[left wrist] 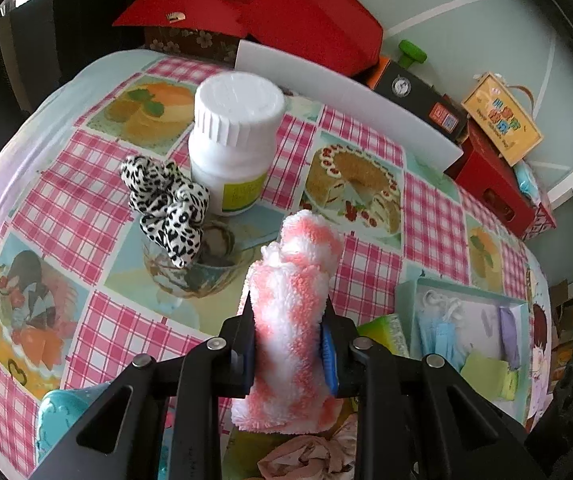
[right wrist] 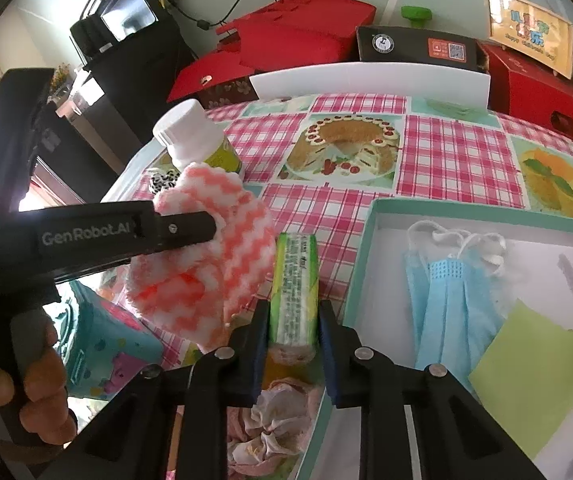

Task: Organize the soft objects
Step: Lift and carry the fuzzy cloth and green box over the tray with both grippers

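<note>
My left gripper (left wrist: 288, 304) is shut on a fluffy pink-and-white cloth (left wrist: 292, 320), folded and held off the table. The same cloth (right wrist: 206, 256) shows in the right wrist view, pinched by the left gripper's black finger (right wrist: 182, 226). My right gripper (right wrist: 292, 308) is shut on a green tissue pack (right wrist: 294, 284), standing on edge beside the box. A leopard-print scrunchie (left wrist: 166, 208) rests on the rim of a small glass bowl (left wrist: 202, 268). The teal-rimmed box (right wrist: 370, 232) holds blue face masks (right wrist: 446, 300) and a green packet (right wrist: 534, 372).
A white bottle (left wrist: 234, 140) stands behind the scrunchie on the checked tablecloth (left wrist: 366, 280). Crumpled beige fabric (right wrist: 278, 412) lies below the right gripper. A teal patterned container (right wrist: 106, 344) sits at the near left. Red boxes (left wrist: 306, 20) and a white board (left wrist: 346, 92) line the far edge.
</note>
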{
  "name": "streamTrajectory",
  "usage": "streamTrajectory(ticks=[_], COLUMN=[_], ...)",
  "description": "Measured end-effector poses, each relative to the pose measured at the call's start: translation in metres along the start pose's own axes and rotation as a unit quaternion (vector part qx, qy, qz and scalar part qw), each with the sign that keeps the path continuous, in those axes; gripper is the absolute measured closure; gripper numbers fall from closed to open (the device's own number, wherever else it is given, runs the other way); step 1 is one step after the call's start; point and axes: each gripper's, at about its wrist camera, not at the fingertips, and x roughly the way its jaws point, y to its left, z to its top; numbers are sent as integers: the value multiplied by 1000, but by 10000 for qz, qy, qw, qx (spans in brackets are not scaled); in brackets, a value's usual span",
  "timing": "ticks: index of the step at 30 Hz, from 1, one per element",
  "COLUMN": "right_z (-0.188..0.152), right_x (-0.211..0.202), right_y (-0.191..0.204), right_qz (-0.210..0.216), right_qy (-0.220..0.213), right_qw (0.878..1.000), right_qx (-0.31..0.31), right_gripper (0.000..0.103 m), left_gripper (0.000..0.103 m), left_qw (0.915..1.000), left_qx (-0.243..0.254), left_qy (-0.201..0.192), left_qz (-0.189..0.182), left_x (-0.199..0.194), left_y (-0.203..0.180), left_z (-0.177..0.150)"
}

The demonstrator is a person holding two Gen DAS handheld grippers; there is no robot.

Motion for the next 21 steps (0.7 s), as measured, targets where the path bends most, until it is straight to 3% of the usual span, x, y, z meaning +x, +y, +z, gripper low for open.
streamTrajectory(ticks=[15,21], right_z=[4,11], right_x=[-12,-46], right_y=[2,3], right_qz=[20,-14], right_qy=[-190,-655], right_qw=[9998,9978], right_qx=[-39,-75], right_gripper=[79,79], left_gripper=[76,76], left_qw=[9994,9968], left_qx=[-36,32], left_qy=[-338,-755], left_qz=[-99,-260], left_x=[-26,-57], left_y=[0,-6], left_z=[2,4])
